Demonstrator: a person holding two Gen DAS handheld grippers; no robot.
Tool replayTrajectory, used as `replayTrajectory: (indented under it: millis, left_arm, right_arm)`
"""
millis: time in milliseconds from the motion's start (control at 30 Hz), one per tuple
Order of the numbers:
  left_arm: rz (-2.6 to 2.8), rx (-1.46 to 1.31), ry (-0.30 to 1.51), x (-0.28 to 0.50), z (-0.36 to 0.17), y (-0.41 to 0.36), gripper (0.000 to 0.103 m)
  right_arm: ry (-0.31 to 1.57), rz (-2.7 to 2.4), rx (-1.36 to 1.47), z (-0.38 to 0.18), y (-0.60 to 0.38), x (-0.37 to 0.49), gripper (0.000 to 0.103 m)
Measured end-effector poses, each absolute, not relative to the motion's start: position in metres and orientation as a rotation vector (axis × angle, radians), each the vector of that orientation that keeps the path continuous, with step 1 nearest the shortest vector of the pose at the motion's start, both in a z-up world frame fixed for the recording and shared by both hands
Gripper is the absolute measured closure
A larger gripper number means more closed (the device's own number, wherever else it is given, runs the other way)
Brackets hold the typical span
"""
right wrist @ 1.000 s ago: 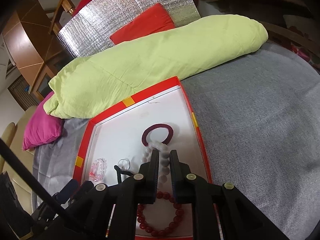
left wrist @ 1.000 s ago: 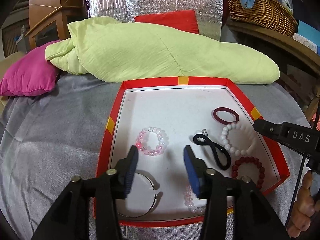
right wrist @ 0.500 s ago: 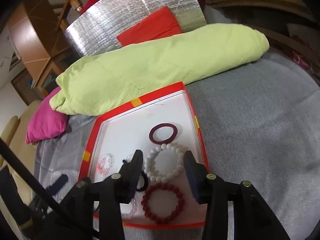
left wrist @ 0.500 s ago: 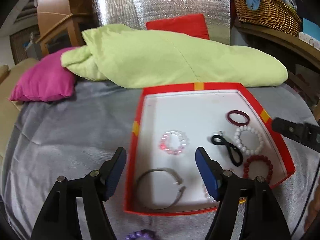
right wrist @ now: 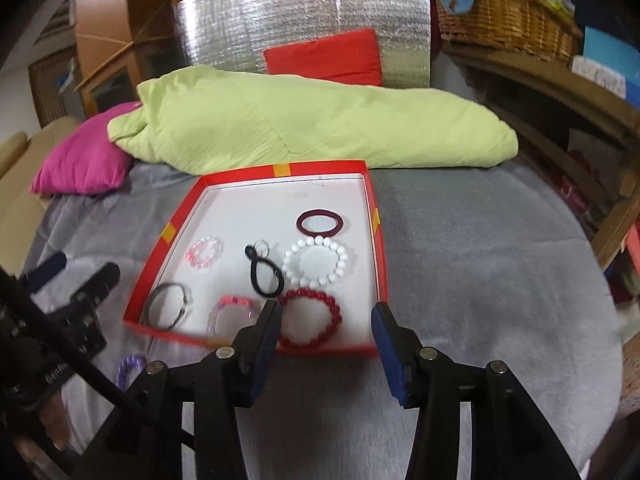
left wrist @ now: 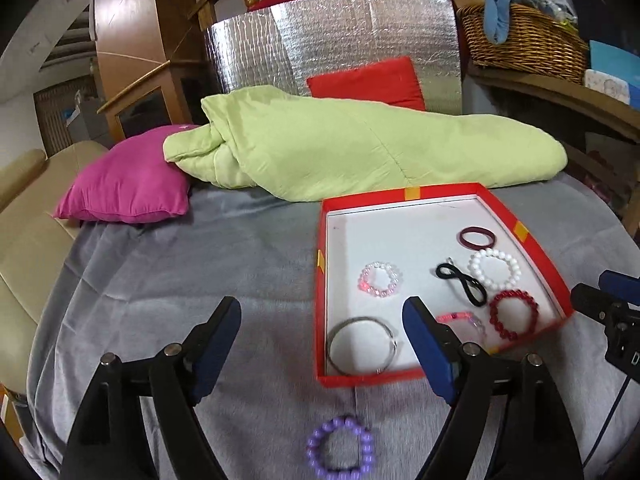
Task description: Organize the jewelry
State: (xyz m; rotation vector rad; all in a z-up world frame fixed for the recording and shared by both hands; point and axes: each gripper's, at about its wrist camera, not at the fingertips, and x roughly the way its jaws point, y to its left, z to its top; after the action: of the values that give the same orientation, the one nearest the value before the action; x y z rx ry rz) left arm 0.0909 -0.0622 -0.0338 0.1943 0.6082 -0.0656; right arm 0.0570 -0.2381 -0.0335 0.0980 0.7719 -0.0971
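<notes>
Grey bedspread point(left wrist: 208, 264) covers the bed where a shallow red tray point(left wrist: 532, 248) with a white floor sits. Seven pieces lie inside it: a dark maroon band point(right wrist: 320, 222) at the far right, a white bead bracelet point(right wrist: 316, 261) just in front of it, a red bead bracelet point(right wrist: 310, 322) nearest the front edge, a black hair tie point(right wrist: 266, 276) looped in the middle, a pink bead bracelet point(left wrist: 379, 279) to the left, a thin silver bangle point(left wrist: 362, 345) at the near left corner, and a pale clear-and-pink bracelet point(right wrist: 232, 312) beside that. One purple bead bracelet point(left wrist: 340, 450) lies outside, on the spread just in front of the tray.

Both grippers hover over the near edge with nothing between the blue pads. The left gripper point(left wrist: 322, 344) has its jaws spreading wide; the right gripper point(right wrist: 326, 336) is also opening, less far.

Behind the tray lie a folded lime-green quilt point(left wrist: 352, 148), a magenta pillow point(left wrist: 128, 184), a red cushion point(left wrist: 368, 82) and a silver foil panel point(left wrist: 332, 36). A wicker basket point(left wrist: 524, 46) stands on a wooden shelf at right.
</notes>
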Motion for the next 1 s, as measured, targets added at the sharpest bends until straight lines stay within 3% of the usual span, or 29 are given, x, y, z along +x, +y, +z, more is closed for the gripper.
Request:
replayTrajectory:
  millis: [467,1000]
  left_arm:
    - [0.0,0.169,0.577,0.044,-0.024,-0.032,0.017]
    - [-0.025,0.154,0.577,0.039,-0.022,-0.025,0.017]
  right_arm:
    - [0.618,-0.083,0.024,-0.013,-0.211,-0.026,0.046]
    - [0.676,-0.074,0.056,-0.03,-0.194,0.0,0.045]
